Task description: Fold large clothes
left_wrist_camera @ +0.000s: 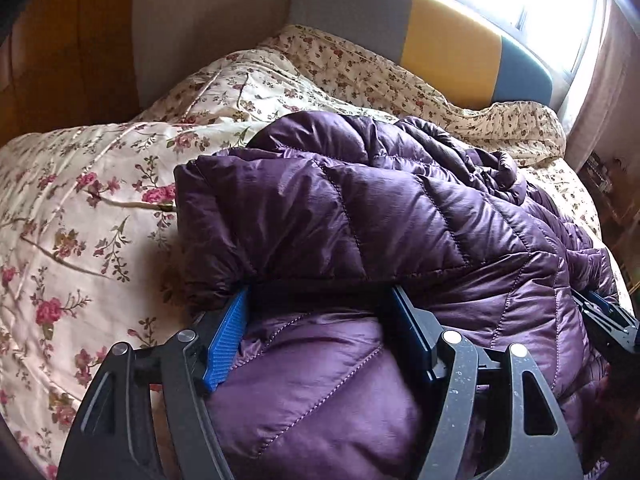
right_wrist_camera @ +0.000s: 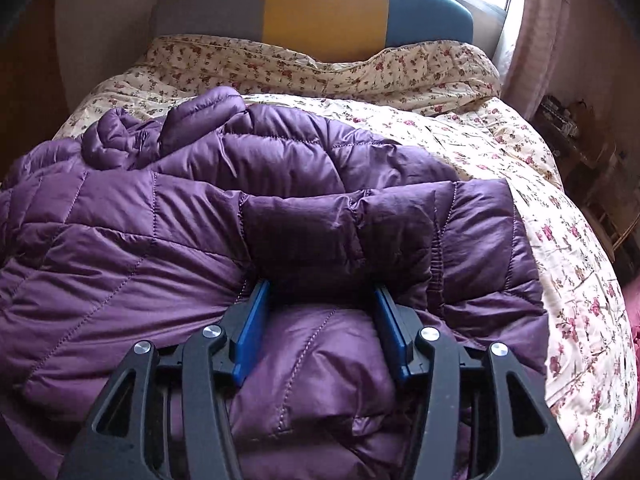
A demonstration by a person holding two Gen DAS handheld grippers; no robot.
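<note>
A purple quilted down jacket [left_wrist_camera: 380, 208] lies on the bed, with one padded layer folded over the part nearest me. My left gripper [left_wrist_camera: 320, 292] rests on it at the left end of that fold. Its blue pads [left_wrist_camera: 228, 336] stand wide apart, fabric bulges up between them, and the tips reach under the folded edge. My right gripper [right_wrist_camera: 320, 286] sits at the right end of the jacket [right_wrist_camera: 160, 232], also open, its pads [right_wrist_camera: 252, 328] clear of the cloth between them. The right gripper's tip [left_wrist_camera: 604, 316] shows at the right edge of the left wrist view.
A floral cream duvet [left_wrist_camera: 92, 208] covers the bed under the jacket. The grey, yellow and blue headboard [right_wrist_camera: 320, 8] stands at the far end below a bright window. A pink curtain [right_wrist_camera: 536, 40] and cluttered shelves [right_wrist_camera: 568, 128] lie to the right.
</note>
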